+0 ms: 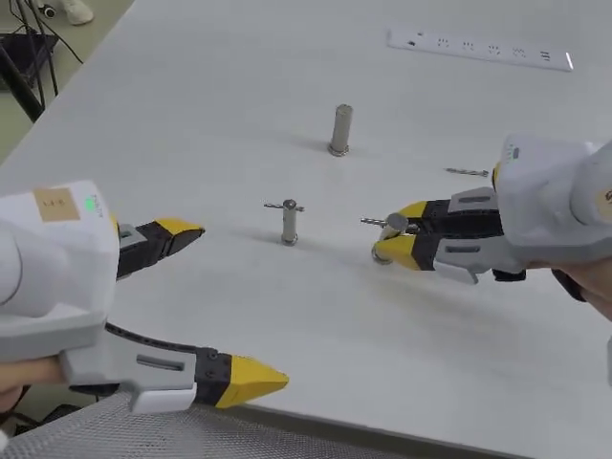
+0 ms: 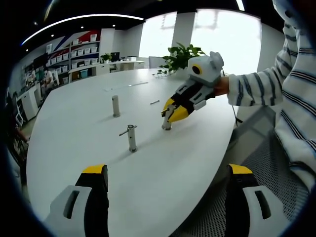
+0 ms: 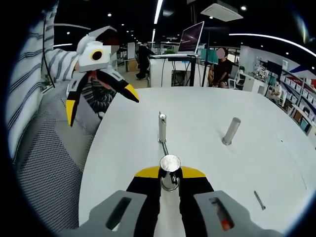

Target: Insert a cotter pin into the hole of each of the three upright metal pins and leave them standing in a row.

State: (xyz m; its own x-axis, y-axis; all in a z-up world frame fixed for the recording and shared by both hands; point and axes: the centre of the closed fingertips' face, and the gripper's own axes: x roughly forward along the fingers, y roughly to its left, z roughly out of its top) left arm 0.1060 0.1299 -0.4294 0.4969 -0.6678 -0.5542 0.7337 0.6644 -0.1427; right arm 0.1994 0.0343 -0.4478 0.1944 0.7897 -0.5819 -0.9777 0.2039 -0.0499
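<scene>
Three metal pins are on the white table (image 1: 191, 105). The far pin (image 1: 340, 129) (image 3: 230, 131) (image 2: 115, 105) stands bare. The middle pin (image 1: 290, 222) (image 2: 132, 138) (image 3: 162, 127) stands upright with a cotter pin (image 1: 282, 206) through its top. My right gripper (image 1: 394, 232) (image 3: 169, 174) is shut on the third pin (image 1: 390, 228) (image 2: 167, 122), whose foot seems to rest on the table; a cotter pin (image 1: 373, 222) sticks out of its top. A loose cotter pin (image 1: 467, 172) (image 3: 258, 200) lies behind the right gripper. My left gripper (image 1: 234, 306) (image 2: 167, 170) hovers open and holds nothing, near the front edge.
A white power strip (image 1: 478, 48) lies at the far right of the table. A grey mesh chair (image 1: 143, 435) sits below the table's near edge. People and desks show far off in the right gripper view.
</scene>
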